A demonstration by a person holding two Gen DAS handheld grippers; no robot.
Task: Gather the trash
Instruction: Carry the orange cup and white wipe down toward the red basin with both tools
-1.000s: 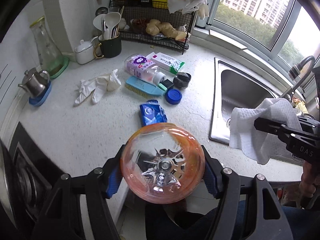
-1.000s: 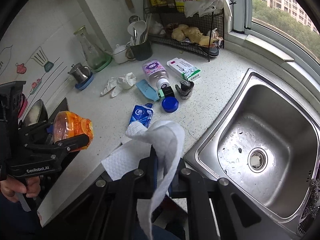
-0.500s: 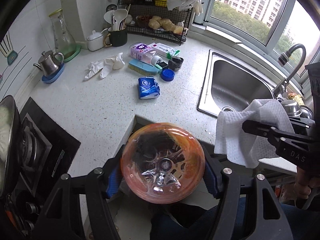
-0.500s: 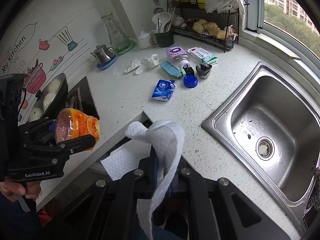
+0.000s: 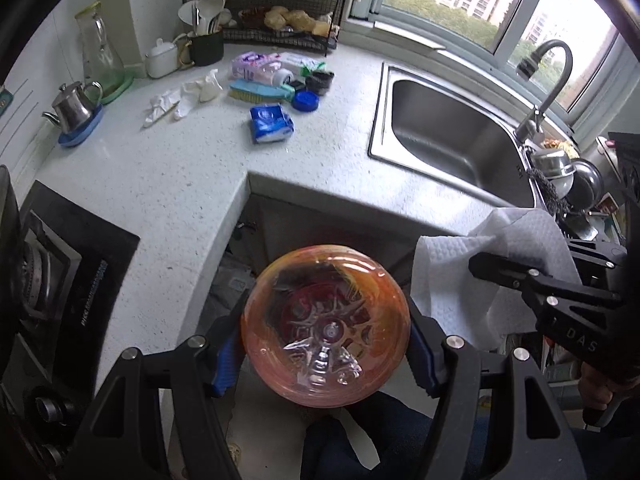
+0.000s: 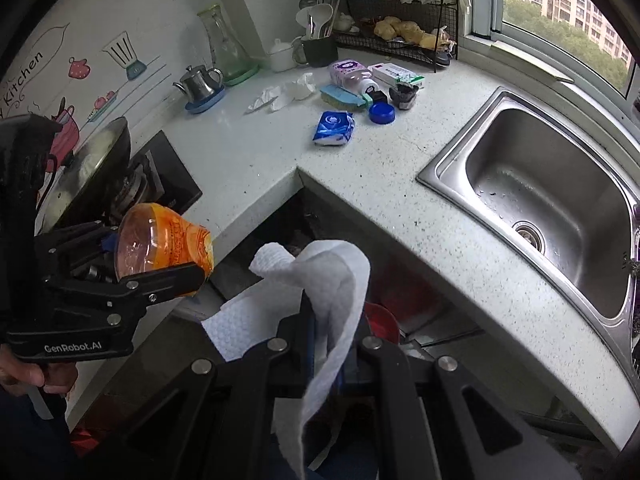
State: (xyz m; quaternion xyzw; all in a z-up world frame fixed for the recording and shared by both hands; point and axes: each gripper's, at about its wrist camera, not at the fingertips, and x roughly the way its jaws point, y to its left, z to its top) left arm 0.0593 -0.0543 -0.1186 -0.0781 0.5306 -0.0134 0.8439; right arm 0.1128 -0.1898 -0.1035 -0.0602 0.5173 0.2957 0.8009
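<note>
Two handheld black grippers hover off the speckled white counter's edge: left gripper clamps a clear orange plastic bottle; right gripper pinches a crumpled white paper towel.

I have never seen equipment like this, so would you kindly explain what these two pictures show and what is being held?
No robot here: a person holds a two-finger hand-held gripper in each hand, each carrying a fisheye camera looking along its fingers. One picture is from the left one, the other from the right. The left hand-held gripper clamps an orange plastic bottle; the right hand-held gripper is shut on a white paper towel. On the countertop lie a blue tissue pack, a crumpled white glove, a scrub brush and a blue lid, beside the sink.
</note>
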